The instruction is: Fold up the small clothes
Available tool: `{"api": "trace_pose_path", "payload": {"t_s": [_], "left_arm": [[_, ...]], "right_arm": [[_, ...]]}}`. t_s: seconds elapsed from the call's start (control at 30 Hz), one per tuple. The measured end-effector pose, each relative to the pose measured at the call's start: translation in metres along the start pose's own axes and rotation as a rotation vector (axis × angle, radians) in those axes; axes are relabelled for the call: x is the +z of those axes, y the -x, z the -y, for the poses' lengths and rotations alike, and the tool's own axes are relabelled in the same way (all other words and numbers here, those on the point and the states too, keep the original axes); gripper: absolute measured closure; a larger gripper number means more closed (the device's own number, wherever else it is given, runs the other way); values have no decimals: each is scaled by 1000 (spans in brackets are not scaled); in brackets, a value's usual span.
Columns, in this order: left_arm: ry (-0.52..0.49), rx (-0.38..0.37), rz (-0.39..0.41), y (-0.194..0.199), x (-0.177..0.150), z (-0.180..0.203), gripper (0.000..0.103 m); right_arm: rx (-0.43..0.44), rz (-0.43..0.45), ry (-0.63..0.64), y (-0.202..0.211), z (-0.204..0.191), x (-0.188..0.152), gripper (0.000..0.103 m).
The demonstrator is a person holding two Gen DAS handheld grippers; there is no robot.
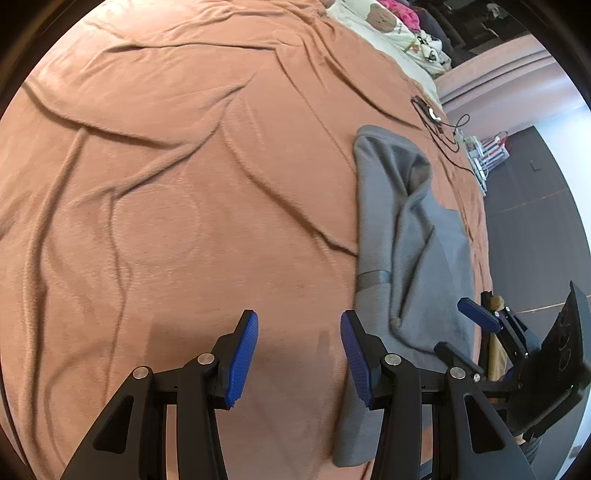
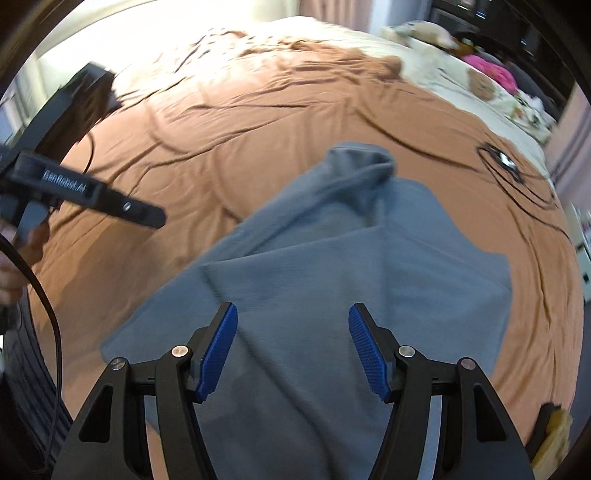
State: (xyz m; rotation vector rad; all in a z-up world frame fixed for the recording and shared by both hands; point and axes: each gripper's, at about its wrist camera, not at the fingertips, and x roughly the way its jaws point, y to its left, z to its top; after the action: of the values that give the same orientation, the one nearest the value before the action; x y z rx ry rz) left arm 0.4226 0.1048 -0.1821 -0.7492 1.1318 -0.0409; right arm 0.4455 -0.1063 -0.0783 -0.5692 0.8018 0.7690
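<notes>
Right wrist view shows the right gripper (image 2: pixel 291 347) hovering with its fingers spread and empty above the rumpled grey garment (image 2: pixel 332 266) at frame centre on the orange bed (image 2: pixel 207 140), likely lining up a fold, while the left gripper (image 1: pixel 299 354), fingers also apart, holds nothing.

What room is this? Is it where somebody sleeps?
Probably a bedroom. A big bed with a wrinkled orange blanket fills the view, a cream bear-print quilt lies at its far end, and a grey garment waits for folding.
</notes>
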Motion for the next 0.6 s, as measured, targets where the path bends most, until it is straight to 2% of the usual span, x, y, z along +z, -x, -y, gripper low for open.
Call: {"api": "trace_pose_path", "payload": {"t_s": [0.23,0.27,0.3,0.37,0.4,0.5,0.6], "left_arm": [[19,0,0,2,-2,-14,54],[21,-1,0,3,-2,-15,54],[21,-2,0,3,-2,-15,54],[17,-2,1,3,-2,-14,54],[11,-2,1,4,-2,-13,54],[-21,-7,-2,3,-4,-4,54],[-42,-20,-4,1,-4,6,54]], "right_arm": [[24,-51,55,-22,-20,0,42],[18,-60,65,-27,-24,-1,45],[9,-71,77,-32,-26,-2,53],[-22,-84,95,-42,-31,-2,64],[-34,-75,95,-44,-32,-2,75],[-13,-57,79,-40,-29,4,96],[-26,-26,58,-33,-23,7,98]]}}
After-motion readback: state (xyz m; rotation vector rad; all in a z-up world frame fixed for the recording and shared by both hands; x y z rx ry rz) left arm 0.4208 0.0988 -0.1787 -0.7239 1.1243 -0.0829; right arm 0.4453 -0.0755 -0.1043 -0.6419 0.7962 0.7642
